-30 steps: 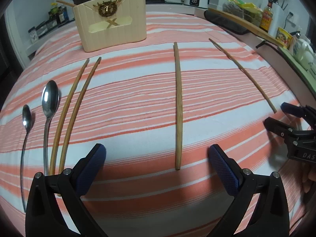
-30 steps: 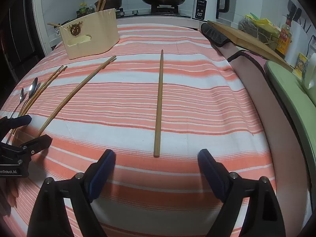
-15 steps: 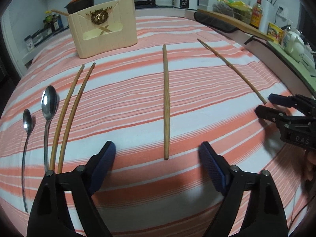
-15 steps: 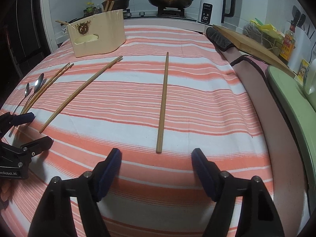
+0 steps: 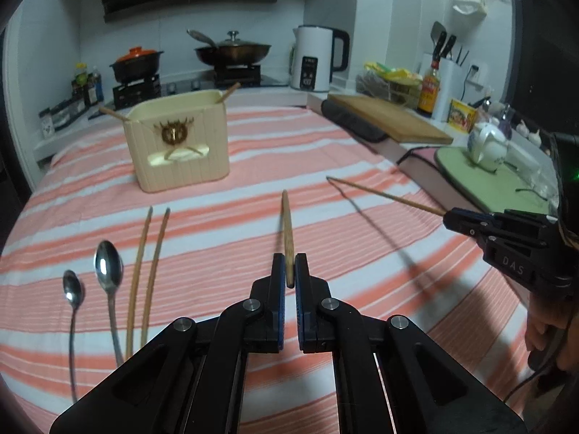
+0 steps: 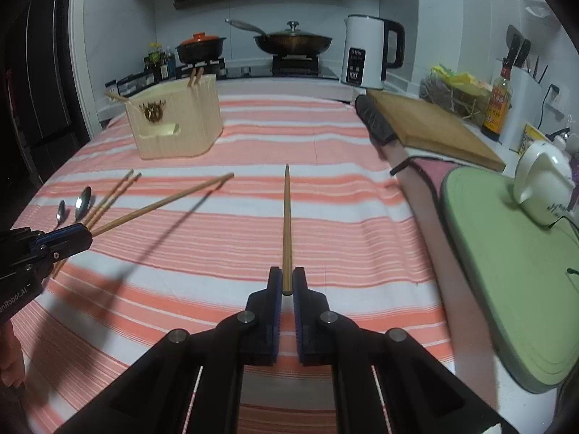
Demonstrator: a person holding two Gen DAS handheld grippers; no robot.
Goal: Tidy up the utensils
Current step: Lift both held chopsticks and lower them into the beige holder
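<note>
My left gripper (image 5: pixel 288 276) is shut on the near end of a wooden chopstick (image 5: pixel 286 231) and holds it raised above the striped cloth. My right gripper (image 6: pixel 287 284) is shut on the end of another chopstick (image 6: pixel 287 224), also lifted. Each gripper shows in the other's view: the right one (image 5: pixel 448 217) with its stick (image 5: pixel 383 193), the left one (image 6: pixel 85 233) with its stick (image 6: pixel 163 202). A chopstick pair (image 5: pixel 144 264) and two spoons (image 5: pixel 106 278) lie at left. A cream utensil holder (image 5: pixel 179 144) stands at the back with sticks in it.
A wooden cutting board (image 6: pixel 430 126), a green mat (image 6: pixel 506 246) and a white teapot (image 6: pixel 542 188) lie along the right. A kettle (image 6: pixel 369 50), a pan (image 6: pixel 293 41) and a pot (image 6: pixel 199 49) stand on the back counter.
Both grippers have closed on the chopstick ends that lay between their open fingers and lifted them off the cloth; both views now tilt up toward the back counter.
</note>
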